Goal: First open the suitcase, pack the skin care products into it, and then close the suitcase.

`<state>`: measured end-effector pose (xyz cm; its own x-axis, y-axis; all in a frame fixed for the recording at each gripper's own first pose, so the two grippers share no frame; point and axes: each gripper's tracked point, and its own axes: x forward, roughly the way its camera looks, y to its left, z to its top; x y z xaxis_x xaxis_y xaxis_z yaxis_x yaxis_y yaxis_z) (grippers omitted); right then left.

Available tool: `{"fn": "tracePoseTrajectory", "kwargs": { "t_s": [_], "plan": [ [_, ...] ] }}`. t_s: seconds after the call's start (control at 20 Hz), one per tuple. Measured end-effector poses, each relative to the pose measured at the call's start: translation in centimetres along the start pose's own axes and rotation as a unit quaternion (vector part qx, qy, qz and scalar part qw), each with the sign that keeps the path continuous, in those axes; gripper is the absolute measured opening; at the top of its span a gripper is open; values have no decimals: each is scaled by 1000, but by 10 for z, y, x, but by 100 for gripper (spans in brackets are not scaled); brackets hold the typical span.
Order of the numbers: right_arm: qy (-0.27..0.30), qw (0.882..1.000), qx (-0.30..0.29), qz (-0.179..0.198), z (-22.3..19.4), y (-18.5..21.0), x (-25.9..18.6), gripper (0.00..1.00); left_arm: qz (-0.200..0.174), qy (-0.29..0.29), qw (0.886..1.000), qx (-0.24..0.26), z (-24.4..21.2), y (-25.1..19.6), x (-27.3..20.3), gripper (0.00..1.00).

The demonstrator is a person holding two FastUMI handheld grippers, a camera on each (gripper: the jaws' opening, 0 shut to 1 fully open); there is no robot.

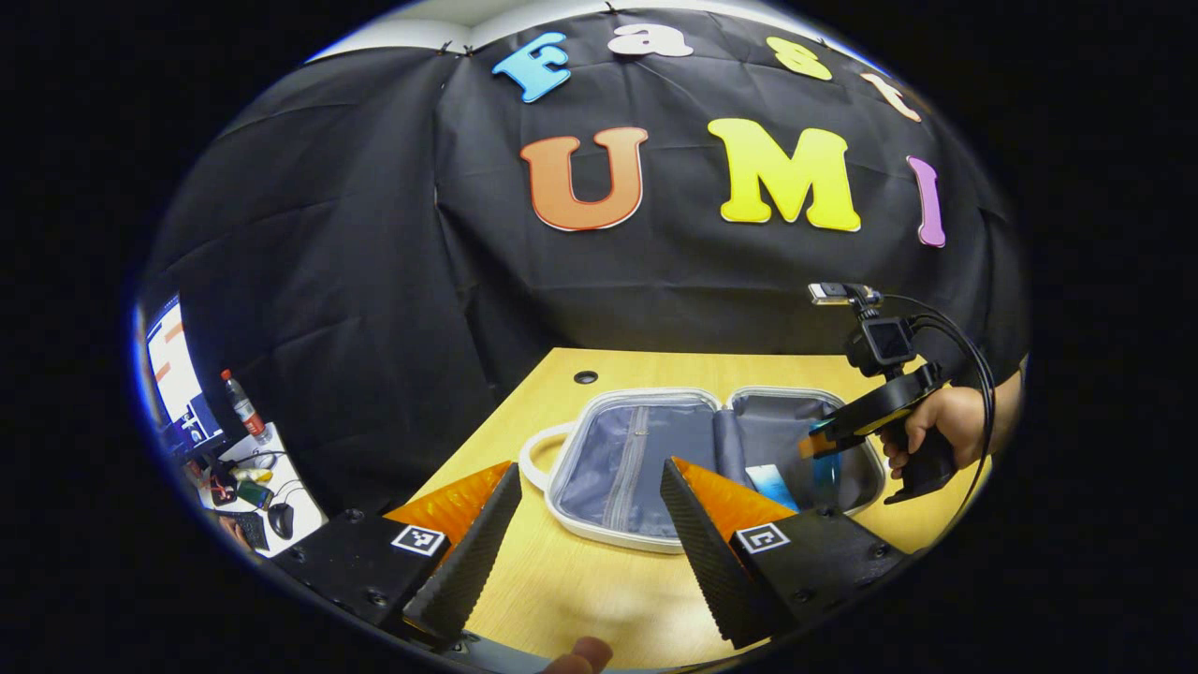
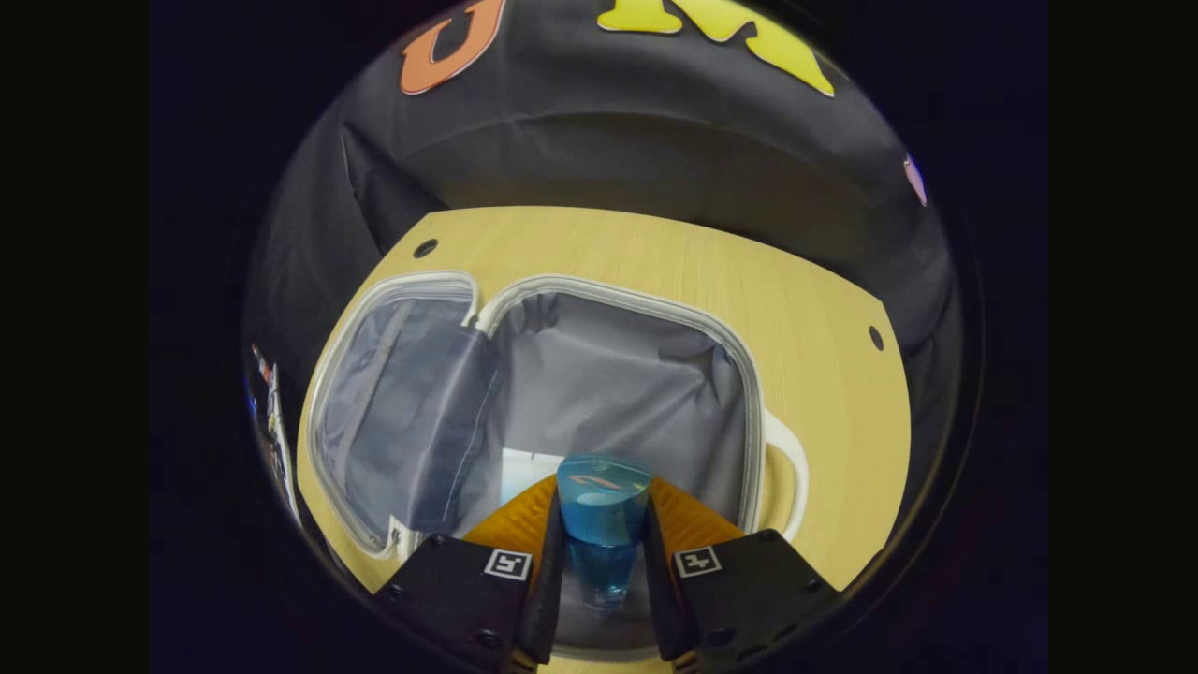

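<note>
Suitcase (image 2: 599,374) lies open on the table (image 2: 805,300); right gripper (image 2: 601,524) jaws clenched on a blue bottle (image 2: 604,505) above it; left gripper (image 1: 590,524) jaws released; a pale box (image 1: 772,485), possibly skincare, lies inside.

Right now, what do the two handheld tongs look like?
Both tongs, left and right, have black wedge-shaped fingers with ribbed inner pads, orange textured backs and black bases carrying small square black-and-white markers. Seen from the left gripper view, the right one has a black pistol-style handle, a small camera on top and black cables looping behind.
</note>
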<state>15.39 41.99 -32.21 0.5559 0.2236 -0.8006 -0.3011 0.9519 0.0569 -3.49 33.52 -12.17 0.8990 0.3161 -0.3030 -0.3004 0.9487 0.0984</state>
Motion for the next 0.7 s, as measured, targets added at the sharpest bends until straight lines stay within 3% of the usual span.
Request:
{"fn": "tracePoseTrajectory", "kwargs": {
  "t_s": [0.4,0.7],
  "plan": [
    [61,994,86,-25,-18,-14,40,39,26,0,1000,-13,-11,30,0,96],
    [52,995,80,-21,-12,-7,23,40,49,20,996,-71,-22,55,40,96]
  ]
}}
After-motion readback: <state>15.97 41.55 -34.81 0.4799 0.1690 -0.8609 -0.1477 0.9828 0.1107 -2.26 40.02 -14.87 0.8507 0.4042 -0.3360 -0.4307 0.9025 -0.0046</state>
